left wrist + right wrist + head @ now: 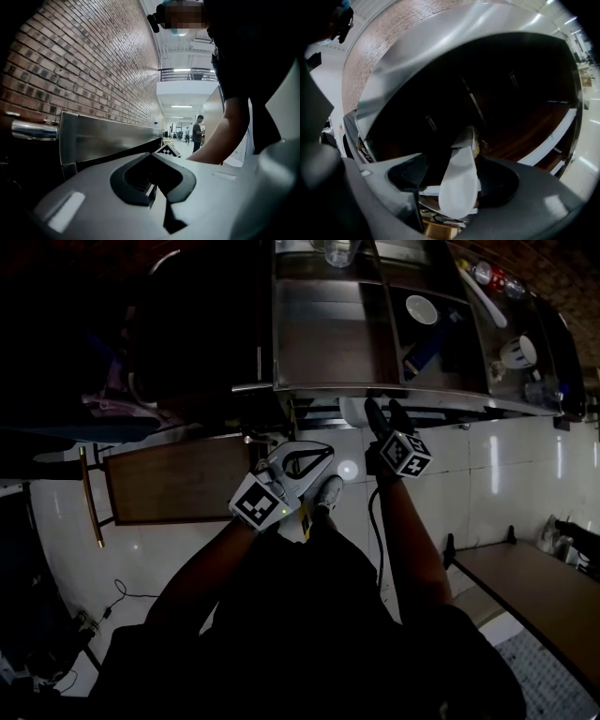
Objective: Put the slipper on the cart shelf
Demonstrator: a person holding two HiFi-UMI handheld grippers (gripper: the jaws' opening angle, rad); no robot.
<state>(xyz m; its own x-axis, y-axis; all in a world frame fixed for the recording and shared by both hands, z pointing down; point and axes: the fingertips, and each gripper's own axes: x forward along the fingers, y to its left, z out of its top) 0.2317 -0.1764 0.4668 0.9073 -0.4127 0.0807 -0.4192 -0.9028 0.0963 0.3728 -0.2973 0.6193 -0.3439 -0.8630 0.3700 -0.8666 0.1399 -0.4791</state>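
Up at the cart [309, 387] now: the right gripper [383, 411] has its nose dipped in under the front edge of the steel top, jaws spread as wide as they go. Sitting in the gap between them is the slipper [459, 183], white, end-on to the camera. There's a dark strip showing on the left jaw's side, so nothing is pinching it. It lies at the front edge of the brown lower shelf [520, 136], tucked under the top. Whether it rests flat there is hard to make out in this gloom. From the head view it's a pale patch just left of the jaw tips.

The left gripper [311, 460] hangs back from the cart's front edge, out over the white floor [506, 465], pointing level. Its jaws are drawn together with nothing in them. Its own view has the cart's steel side and a bar handle [28, 130] on the left, with a brick wall [93, 61] running away beyond.

On the cart's top, a bowl [422, 308] sits in the right half and a glass [339, 251] stands at the back edge. A brown table [178, 479] stands off the cart's left corner. The person's shoe [328, 491] is just beside the left gripper.
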